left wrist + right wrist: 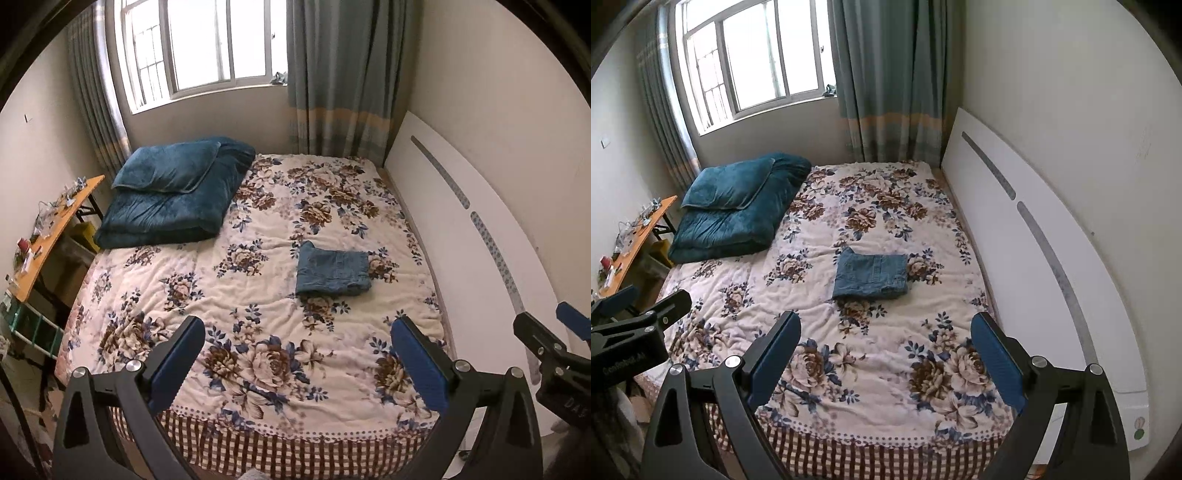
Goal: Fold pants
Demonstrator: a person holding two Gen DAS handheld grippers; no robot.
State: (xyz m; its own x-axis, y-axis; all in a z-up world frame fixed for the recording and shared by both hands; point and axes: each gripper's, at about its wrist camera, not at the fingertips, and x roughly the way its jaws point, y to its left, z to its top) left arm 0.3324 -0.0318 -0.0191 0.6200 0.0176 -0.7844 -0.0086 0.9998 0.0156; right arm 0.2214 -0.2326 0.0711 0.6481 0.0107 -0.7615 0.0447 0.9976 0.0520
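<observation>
Bed (258,350): floral quilt.
Pants (332,272): folded denim, soft, limp; take by fold edges.
Left claw (297,363), right claw (886,360): both spread, empty.

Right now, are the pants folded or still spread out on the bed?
Folded. The pants lie as a compact denim rectangle with stacked layers along the near edge, on the floral bedspread. Neither gripper touches them.

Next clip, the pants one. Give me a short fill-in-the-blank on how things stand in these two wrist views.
1. The blue denim pants lie ____ into a compact rectangle on the floral bedspread.
2. The left gripper has its jaws ____.
3. The right gripper grips ____.
4. The teal plush pillow rests on a folded ____ of the same colour.

Missing words: folded; open; nothing; blanket
</observation>
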